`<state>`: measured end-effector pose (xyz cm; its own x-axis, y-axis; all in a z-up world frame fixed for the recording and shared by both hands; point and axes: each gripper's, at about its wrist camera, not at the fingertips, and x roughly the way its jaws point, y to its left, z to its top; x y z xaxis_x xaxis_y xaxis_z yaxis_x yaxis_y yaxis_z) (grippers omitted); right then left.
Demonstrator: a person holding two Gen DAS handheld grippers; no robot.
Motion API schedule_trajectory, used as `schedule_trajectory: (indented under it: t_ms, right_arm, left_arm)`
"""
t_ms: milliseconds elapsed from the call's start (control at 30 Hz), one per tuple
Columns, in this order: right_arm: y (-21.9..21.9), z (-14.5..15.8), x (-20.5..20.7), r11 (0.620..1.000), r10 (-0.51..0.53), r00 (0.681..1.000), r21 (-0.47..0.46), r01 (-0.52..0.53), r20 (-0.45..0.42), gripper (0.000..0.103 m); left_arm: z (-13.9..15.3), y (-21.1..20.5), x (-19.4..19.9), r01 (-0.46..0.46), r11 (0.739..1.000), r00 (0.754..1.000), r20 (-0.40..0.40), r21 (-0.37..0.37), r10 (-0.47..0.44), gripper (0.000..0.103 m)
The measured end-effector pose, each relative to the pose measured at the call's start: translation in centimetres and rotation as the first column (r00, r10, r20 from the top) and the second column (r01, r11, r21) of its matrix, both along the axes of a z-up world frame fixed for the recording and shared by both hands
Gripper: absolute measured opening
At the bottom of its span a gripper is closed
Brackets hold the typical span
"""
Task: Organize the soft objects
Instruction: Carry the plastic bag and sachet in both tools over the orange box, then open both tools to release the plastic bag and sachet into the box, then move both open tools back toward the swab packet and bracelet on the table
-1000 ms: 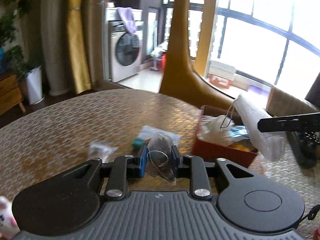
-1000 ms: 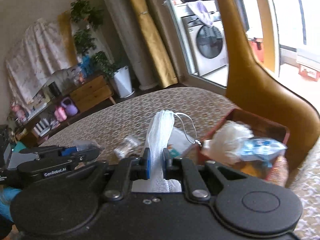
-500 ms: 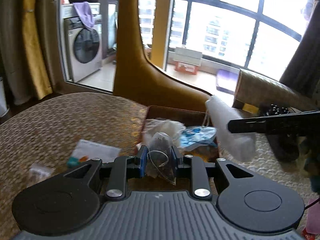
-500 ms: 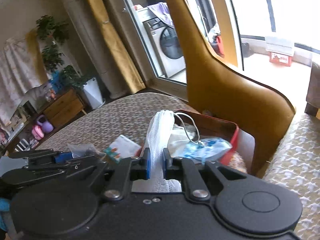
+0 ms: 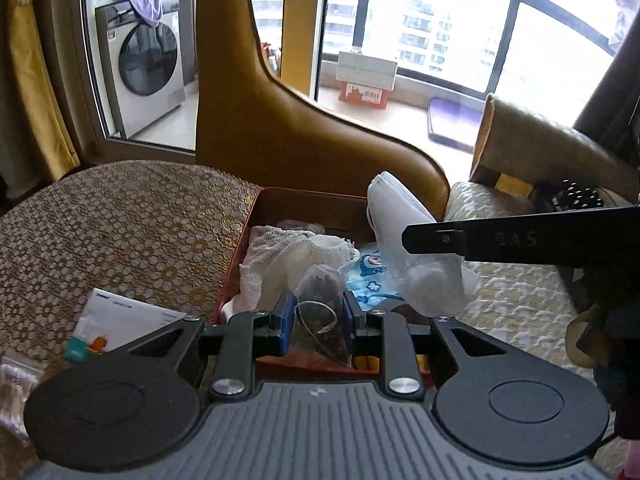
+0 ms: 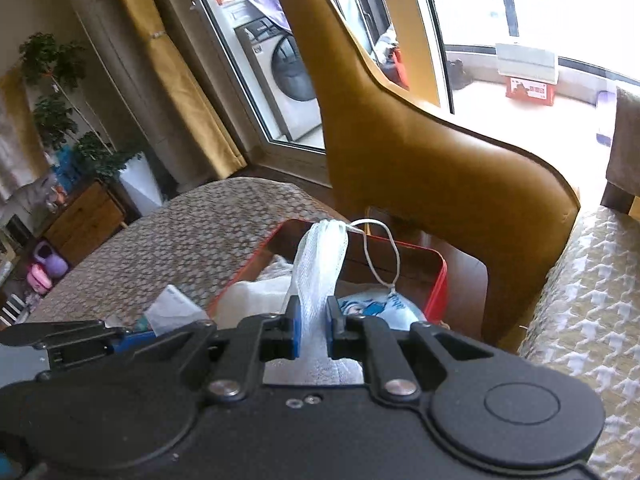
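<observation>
The left gripper (image 5: pixel 316 316) pinches a tea bag (image 5: pixel 322 320) at lower centre – the right gripper (image 6: pixel 311 322) clamps a white mesh pouch (image 6: pixel 320 268) above the red box (image 6: pixel 438 280).

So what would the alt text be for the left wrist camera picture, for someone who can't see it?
The left gripper pinches a clear pyramid tea bag above a red tin box holding white gauze and a blue packet. The right gripper reaches in from the right, holding a white mesh pouch over the box, which sits on a patterned table by a tan chair.
</observation>
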<state>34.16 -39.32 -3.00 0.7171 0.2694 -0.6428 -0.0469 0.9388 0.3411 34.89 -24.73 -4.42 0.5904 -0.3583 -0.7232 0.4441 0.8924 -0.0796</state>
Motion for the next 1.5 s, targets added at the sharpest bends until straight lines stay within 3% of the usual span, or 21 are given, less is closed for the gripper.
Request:
schedule_trajectory:
  t_ms: [467,700,833,967,1033,1100,1133,1500]
  right_arm:
    - [-0.1,-5.1,4.1,0.999,-0.053,0.992,-0.009,0.052,-0.114,0.012]
    - [0.0,-5.1,3.8,0.999,-0.045,0.994,-0.023,0.043,-0.099,0.024]
    - [-0.1,-4.9,3.6,0.999,-0.049,0.995,-0.017,0.047,-0.091,0.037]
    - [0.1,-4.5,3.4,0.999,-0.047,0.995,-0.027,0.045,-0.084,0.040]
    - [0.2,-4.2,3.2,0.999,-0.047,0.996,-0.030,0.045,-0.080,0.040]
    - [0.3,-4.0,3.0,0.998,-0.043,0.996,-0.043,0.040,-0.081,0.043]
    - [0.4,-3.8,2.8,0.998,-0.041,0.996,-0.048,0.037,-0.080,0.046]
    - [0.7,-0.7,-0.2,0.999,0.007,0.999,-0.036,-0.008,-0.031,0.056]
  left_arm:
    - [-3.1,-1.4,3.1,0.025,1.000,0.997,-0.076,-0.017,-0.026,0.024]
    - [-3.9,-1.1,3.3,0.013,0.999,0.994,-0.108,-0.029,-0.016,0.025]
    - [-3.9,-0.8,3.1,0.002,0.999,0.994,-0.110,-0.036,-0.006,0.027]
    - [-3.8,-0.6,2.8,0.000,0.999,0.995,-0.104,-0.040,-0.004,0.029]
    - [-3.7,-0.5,2.7,-0.003,0.999,0.995,-0.103,-0.042,-0.002,0.034]
    - [-3.6,-0.3,2.4,-0.006,0.999,0.995,-0.099,-0.048,0.001,0.063]
    - [-3.3,-0.1,2.2,-0.008,0.998,0.996,-0.088,-0.057,0.003,0.066]
    - [-0.5,2.2,-0.2,-0.010,0.997,0.999,-0.043,-0.080,0.007,0.067]
